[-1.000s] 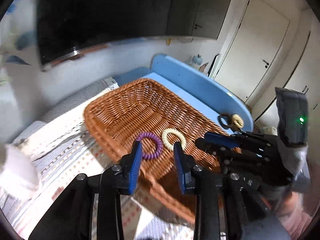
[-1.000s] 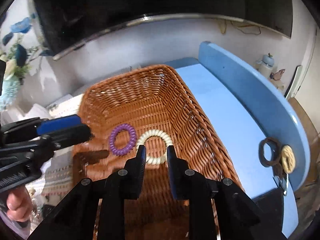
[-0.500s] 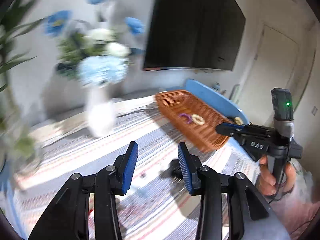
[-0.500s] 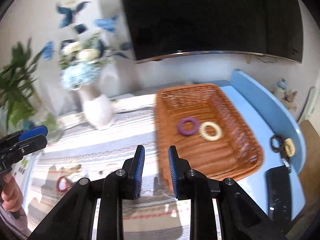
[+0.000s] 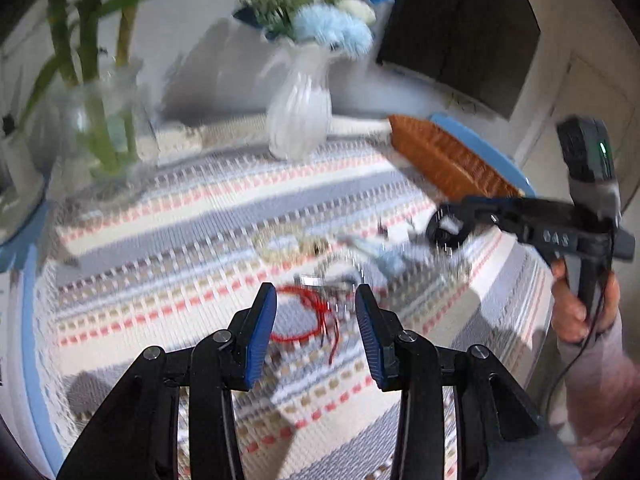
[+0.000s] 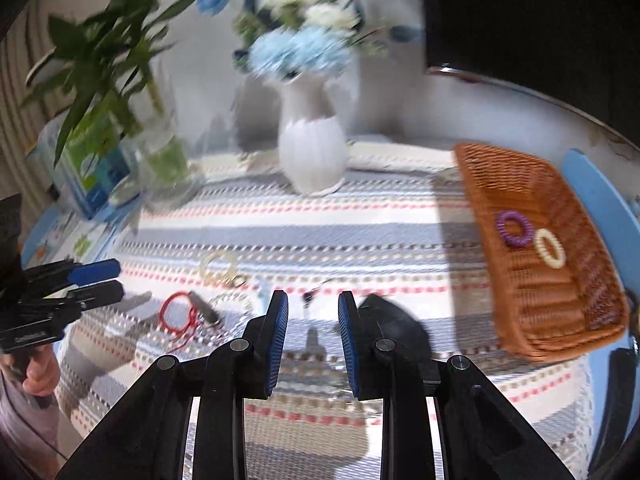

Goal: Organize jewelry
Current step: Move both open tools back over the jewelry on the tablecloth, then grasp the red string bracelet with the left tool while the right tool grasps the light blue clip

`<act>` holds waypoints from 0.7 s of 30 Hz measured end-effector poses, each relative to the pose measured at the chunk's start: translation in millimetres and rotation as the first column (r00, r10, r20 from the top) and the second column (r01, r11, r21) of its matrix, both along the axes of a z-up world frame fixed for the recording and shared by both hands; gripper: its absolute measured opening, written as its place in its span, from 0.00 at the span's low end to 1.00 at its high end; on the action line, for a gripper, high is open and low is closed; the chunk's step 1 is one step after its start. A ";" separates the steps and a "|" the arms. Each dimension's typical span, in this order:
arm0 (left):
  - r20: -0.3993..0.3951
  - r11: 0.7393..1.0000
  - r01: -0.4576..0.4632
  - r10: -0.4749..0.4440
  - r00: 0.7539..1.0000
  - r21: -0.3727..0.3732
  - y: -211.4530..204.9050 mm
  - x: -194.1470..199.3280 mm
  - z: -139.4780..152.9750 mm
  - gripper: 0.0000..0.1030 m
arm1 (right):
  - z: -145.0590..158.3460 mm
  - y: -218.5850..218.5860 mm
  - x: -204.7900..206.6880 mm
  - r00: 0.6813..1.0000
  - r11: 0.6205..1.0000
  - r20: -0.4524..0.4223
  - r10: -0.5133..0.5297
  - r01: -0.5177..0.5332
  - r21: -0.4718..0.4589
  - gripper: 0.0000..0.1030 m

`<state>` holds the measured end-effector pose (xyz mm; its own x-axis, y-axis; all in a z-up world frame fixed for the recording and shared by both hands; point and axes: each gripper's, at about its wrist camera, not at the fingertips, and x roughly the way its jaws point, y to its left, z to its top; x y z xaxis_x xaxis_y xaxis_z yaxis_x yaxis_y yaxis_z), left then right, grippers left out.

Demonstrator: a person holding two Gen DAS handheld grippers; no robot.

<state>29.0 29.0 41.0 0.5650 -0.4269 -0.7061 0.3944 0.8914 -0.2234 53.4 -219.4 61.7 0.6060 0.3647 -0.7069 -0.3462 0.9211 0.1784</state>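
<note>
Inside wicker basket [image 6: 532,280]: two rings; cloth [image 6: 360,236] jewelry perhaps five

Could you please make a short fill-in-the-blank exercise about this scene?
1. The wicker basket holds a cream ring and a ____ ring.
2. The blue and white flowers stand in a ____ vase.
3. The cord bracelet before the left gripper is ____.

Missing words: purple; white; red

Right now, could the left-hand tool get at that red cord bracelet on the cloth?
Probably yes. The left tool is open, with the red bracelet lying flat just ahead between its fingers; nothing covers it, though other small pieces lie close beyond.
</note>
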 end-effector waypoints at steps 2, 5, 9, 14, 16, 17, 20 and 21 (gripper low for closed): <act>-0.019 0.998 0.045 -0.045 0.999 0.039 -10.0 -3.2 -7.8 0.40 | -9.8 6.6 3.4 0.999 1.000 -0.017 0.029 -0.029 0.002 0.25; -0.028 0.983 0.110 -0.108 0.994 0.143 -25.7 -7.6 -26.9 0.40 | -30.5 17.0 11.0 0.995 0.997 -0.068 0.076 -0.075 0.009 0.25; -0.051 0.964 0.158 -0.150 0.987 0.212 -36.0 -3.7 -38.1 0.40 | -52.9 27.5 20.5 0.986 0.994 -0.131 0.106 -0.106 0.009 0.25; -0.066 0.950 0.192 -0.181 0.981 0.248 -35.9 3.1 -43.8 0.40 | -63.8 35.1 32.1 0.981 0.993 -0.158 0.114 -0.116 -0.003 0.25; -0.067 0.949 0.197 -0.186 0.980 0.244 -35.0 6.0 -43.9 0.38 | -67.1 40.2 35.1 0.980 0.992 -0.158 0.121 -0.124 -0.009 0.25; -0.070 0.949 0.202 -0.191 0.979 0.241 -35.0 7.6 -43.9 0.37 | -68.3 43.2 36.7 0.980 0.992 -0.157 0.123 -0.127 -0.014 0.25; -0.063 0.945 0.213 -0.204 0.977 0.247 -35.0 8.6 -44.2 0.34 | -73.3 48.8 41.5 0.981 0.991 -0.153 0.121 -0.128 -0.037 0.25; -0.062 0.945 0.212 -0.203 0.977 0.250 -36.2 9.8 -44.9 0.32 | -73.1 50.3 42.0 0.983 0.991 -0.142 0.120 -0.128 -0.045 0.25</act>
